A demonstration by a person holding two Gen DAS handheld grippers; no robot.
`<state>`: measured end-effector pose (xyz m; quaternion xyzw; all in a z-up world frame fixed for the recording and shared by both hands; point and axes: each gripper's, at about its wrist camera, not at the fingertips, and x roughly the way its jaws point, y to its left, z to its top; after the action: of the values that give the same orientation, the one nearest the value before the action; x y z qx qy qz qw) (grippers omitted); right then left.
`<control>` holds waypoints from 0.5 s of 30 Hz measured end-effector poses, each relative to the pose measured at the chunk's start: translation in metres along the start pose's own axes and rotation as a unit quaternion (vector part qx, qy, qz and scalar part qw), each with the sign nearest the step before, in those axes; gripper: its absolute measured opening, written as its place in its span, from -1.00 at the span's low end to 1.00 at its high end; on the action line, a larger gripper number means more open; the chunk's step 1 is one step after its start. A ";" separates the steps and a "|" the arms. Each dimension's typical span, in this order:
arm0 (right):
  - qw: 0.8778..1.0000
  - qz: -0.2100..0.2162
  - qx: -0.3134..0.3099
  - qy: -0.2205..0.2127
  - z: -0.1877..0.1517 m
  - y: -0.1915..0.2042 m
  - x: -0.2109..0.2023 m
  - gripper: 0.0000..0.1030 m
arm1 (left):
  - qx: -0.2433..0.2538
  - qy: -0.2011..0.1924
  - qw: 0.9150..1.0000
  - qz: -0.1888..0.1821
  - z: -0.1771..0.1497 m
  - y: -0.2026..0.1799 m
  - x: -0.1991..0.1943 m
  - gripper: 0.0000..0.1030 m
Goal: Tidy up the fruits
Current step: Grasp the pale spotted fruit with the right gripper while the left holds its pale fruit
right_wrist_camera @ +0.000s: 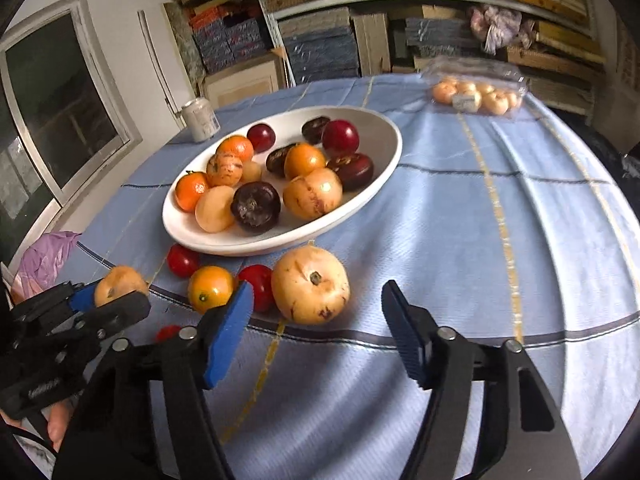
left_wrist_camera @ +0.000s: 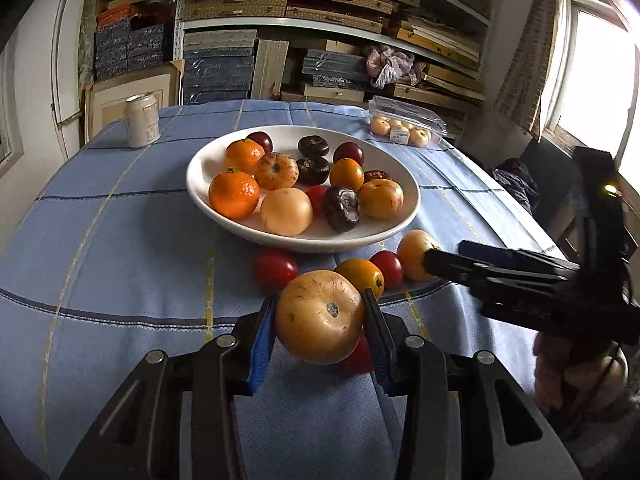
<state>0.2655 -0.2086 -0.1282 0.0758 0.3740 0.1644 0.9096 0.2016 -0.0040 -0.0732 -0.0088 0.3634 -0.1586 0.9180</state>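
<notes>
Held fruit: a pale yellow-tan round fruit (left_wrist_camera: 320,316) with brown flecks and a dark stem dimple, off the cloth above the table's near edge.
Left gripper (left_wrist_camera: 320,312): narrowed onto that fruit — a blue pad presses each side.
Loose fruits: a similar tan fruit (right_wrist_camera: 310,285) lies on the blue checked tablecloth (right_wrist_camera: 500,240) just before the bowl's near rim; beside it a red one (right_wrist_camera: 259,286), an orange-yellow one (right_wrist_camera: 211,288) and another red one (right_wrist_camera: 182,260), close together. One more red fruit (left_wrist_camera: 358,354) shows partly under the held one.
Right gripper (right_wrist_camera: 320,314): jaws partly apart, holding nothing; the tan fruit on the cloth sits just ahead of the gap, and whether a pad touches it I cannot tell.
Bowl: a white oval bowl (left_wrist_camera: 208,200) near the table's middle carries mandarins, tan fruits, dark purple ones and red ones — piled touching.
In the way: the loose cluster lies between both grippers and the bowl.
Far edge: a drinks can (left_wrist_camera: 143,120) at the far left, a clear plastic box of small tan fruits (left_wrist_camera: 404,124) at the far right.
Behind: shelves of stacked boxes (left_wrist_camera: 320,20).
</notes>
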 end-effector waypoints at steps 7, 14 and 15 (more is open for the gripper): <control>0.999 0.019 0.034 0.015 0.003 -0.010 0.016 0.08 | 0.008 0.005 1.000 -0.010 -0.002 -0.003 0.002 -0.20; 0.998 0.036 0.041 0.018 0.005 -0.011 0.024 -0.11 | 0.010 0.011 1.000 -0.010 -0.002 -0.004 0.006 -0.19; 0.998 0.040 0.041 0.018 0.005 -0.011 0.024 -0.12 | 0.009 0.013 1.000 -0.011 -0.002 -0.003 0.007 -0.19</control>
<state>0.2880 -0.2107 -0.1436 0.1249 0.3936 0.1869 0.8914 0.2043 -0.0092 -0.0793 -0.0019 0.3736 -0.1719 0.9115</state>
